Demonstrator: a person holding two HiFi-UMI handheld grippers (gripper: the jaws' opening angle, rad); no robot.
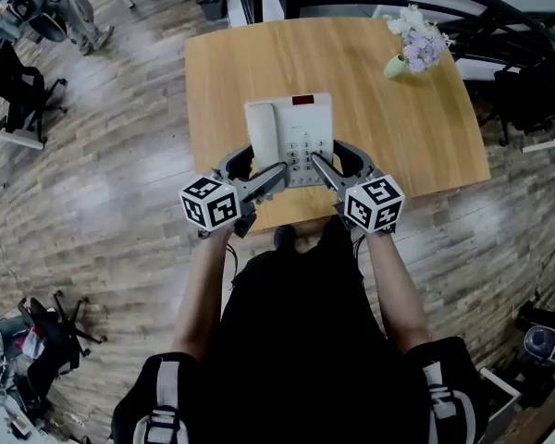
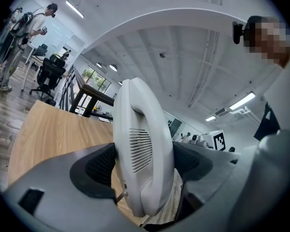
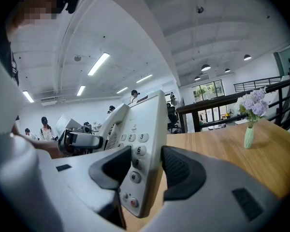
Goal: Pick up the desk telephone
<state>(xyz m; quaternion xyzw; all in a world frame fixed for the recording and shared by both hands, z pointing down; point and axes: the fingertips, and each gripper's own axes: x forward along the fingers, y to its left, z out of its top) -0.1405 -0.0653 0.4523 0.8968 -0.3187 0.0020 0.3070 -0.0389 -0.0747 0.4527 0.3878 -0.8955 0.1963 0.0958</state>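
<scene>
Black top (image 1: pixel 296 340), grey L tool (image 1: pixel 274 176) & R tool (image 1: pixel 320 166) w/ b&w marker cubes (image 1: pixel 210 203).

A white desk telephone (image 1: pixel 289 137), handset (image 2: pixel 142 144) on its left and keypad (image 3: pixel 135 146) on its right, at the wooden table's (image 1: pixel 379 128) near edge, handset clamped in the jaws of the left gripper (image 1: pixel 266 165), keypad edge in those of the right gripper (image 1: pixel 327 155).

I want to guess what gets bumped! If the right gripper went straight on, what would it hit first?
The desk telephone: the right gripper is clamped on its keypad edge, so going on would only shove it forward. The flower vase stands off to the right, probably out of the way.
</scene>
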